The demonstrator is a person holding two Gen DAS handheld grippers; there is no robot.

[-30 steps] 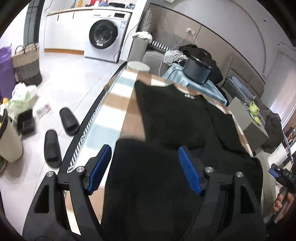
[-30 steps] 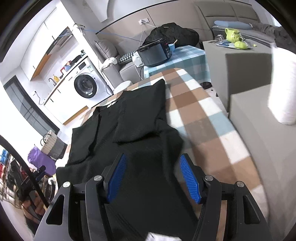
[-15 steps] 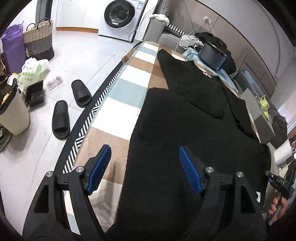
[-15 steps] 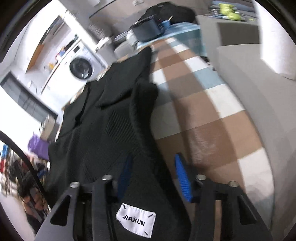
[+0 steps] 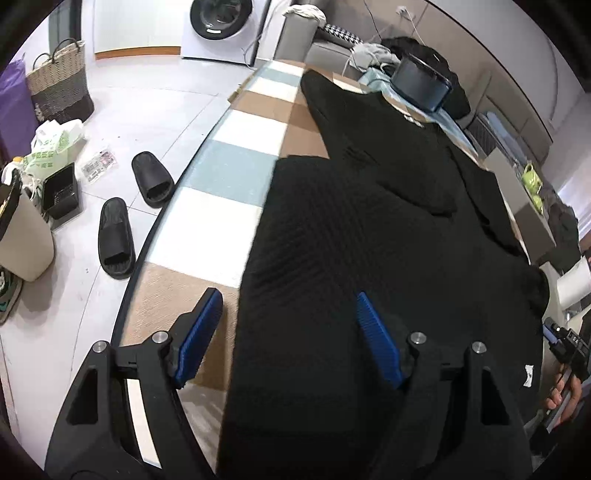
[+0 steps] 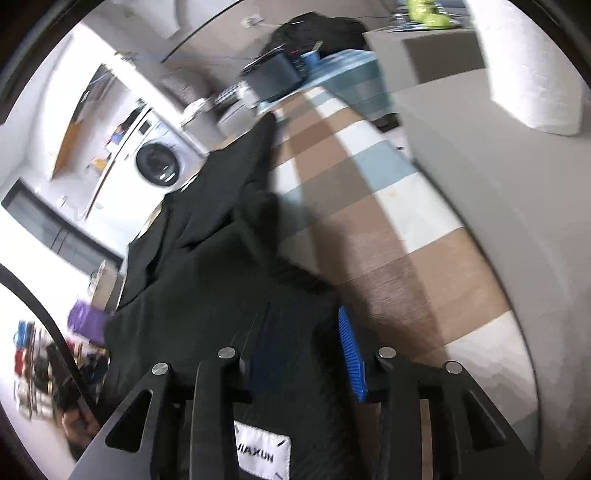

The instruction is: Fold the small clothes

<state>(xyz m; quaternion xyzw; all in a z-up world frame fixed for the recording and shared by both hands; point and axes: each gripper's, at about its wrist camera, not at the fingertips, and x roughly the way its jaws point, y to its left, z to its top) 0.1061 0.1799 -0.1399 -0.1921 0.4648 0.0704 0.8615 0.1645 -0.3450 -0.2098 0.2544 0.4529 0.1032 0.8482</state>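
Note:
A black garment point(image 5: 388, 229) lies spread along the table with the checked cloth point(image 5: 236, 173). My left gripper point(image 5: 288, 336) hovers low over the garment's near left edge. Its jaws are closing; the hem runs between them, one blue pad point(image 5: 199, 332) over the cloth, the other point(image 5: 376, 339) over the fabric, neither pressing. In the right wrist view my right gripper point(image 6: 301, 332) holds a bunched fold of the black garment point(image 6: 207, 229); its jaws are opening slightly, fabric filling the gap. A white label point(image 6: 262, 454) hangs below. The left pad is hidden by fabric.
Two black slippers point(image 5: 116, 236) and a woven basket point(image 5: 59, 85) are on the floor left of the table. A washing machine point(image 5: 221, 22) stands behind. A black pot point(image 5: 421, 85) sits beyond the far end. A grey box point(image 6: 480, 177) and white roll point(image 6: 524, 62) flank the right.
Both grippers have sunk toward the table and tilted further down. The right jaws narrowed around the garment's edge and its white label came into view. The lifted fabric has settled flatter.

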